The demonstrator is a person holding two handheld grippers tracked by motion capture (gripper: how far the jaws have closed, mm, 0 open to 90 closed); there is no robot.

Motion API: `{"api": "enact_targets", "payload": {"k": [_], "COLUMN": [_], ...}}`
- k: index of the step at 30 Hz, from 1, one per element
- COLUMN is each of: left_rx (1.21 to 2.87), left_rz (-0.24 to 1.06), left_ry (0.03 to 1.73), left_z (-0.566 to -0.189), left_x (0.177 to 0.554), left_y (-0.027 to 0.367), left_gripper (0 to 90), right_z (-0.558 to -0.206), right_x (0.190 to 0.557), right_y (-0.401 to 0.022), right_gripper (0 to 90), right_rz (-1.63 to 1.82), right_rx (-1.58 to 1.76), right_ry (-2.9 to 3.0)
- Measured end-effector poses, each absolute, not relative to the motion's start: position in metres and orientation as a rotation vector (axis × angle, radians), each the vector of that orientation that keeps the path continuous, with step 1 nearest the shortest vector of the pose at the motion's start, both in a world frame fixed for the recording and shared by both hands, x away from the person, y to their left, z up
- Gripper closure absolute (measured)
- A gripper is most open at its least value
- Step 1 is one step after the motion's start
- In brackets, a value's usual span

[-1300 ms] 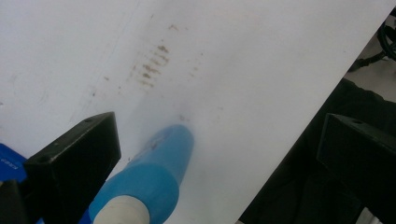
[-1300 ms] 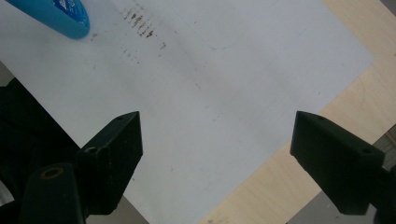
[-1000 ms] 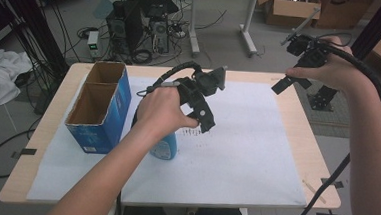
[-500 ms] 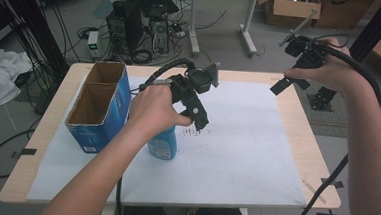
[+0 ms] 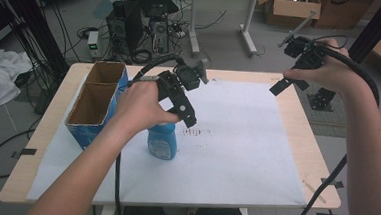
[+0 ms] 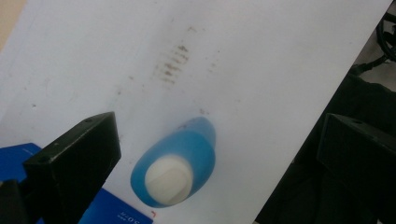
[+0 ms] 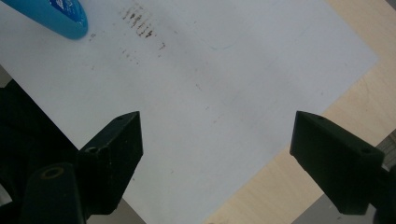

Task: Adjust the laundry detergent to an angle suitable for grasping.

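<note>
above the white paper sheet (image 5: 236, 140) on the wooden bench (image 5: 320, 165), left tongs (image 6: 215, 154) hang spread over an upright blue plastic bottle with white cap (image 6: 175, 165); right tongs (image 7: 215, 154) gape, raised aside.

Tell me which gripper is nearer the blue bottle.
Left. The left gripper hangs right above the blue bottle, jaws open, the white cap between them. The right gripper is held high past the table's far right edge, well away.
</note>
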State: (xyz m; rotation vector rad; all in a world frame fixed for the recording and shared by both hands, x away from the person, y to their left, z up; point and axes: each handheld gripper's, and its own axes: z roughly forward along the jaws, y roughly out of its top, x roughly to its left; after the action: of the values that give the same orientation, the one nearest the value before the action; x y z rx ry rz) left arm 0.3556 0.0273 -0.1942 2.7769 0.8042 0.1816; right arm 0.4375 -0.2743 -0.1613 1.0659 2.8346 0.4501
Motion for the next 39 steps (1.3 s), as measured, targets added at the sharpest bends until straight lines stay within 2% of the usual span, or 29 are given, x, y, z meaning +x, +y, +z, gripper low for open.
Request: {"api": "enact_targets", "payload": {"k": [14, 34, 39], "left_rx": [2.782, 2.798, 2.799], "left_rz": [0.214, 0.182, 0.181], "left_ry": [0.81, 0.791, 0.793], "left_z": [-0.2, -0.2, -0.199], "left_x": [0.361, 0.359, 0.358], "left_y": [0.059, 0.059, 0.06], "left_gripper": [0.1, 0.1, 0.1], "right_z": [-0.167, -0.172, -0.175], "right_x": [0.44, 0.44, 0.438], "right_y": [-0.274, -0.265, -0.259], "right_gripper": [17.2, 17.5, 20.6], "right_rz": [0.449, 0.44, 0.465], "right_rx": [1.069, 1.048, 1.034], "right_ry": [2.844, 2.852, 2.865]}}
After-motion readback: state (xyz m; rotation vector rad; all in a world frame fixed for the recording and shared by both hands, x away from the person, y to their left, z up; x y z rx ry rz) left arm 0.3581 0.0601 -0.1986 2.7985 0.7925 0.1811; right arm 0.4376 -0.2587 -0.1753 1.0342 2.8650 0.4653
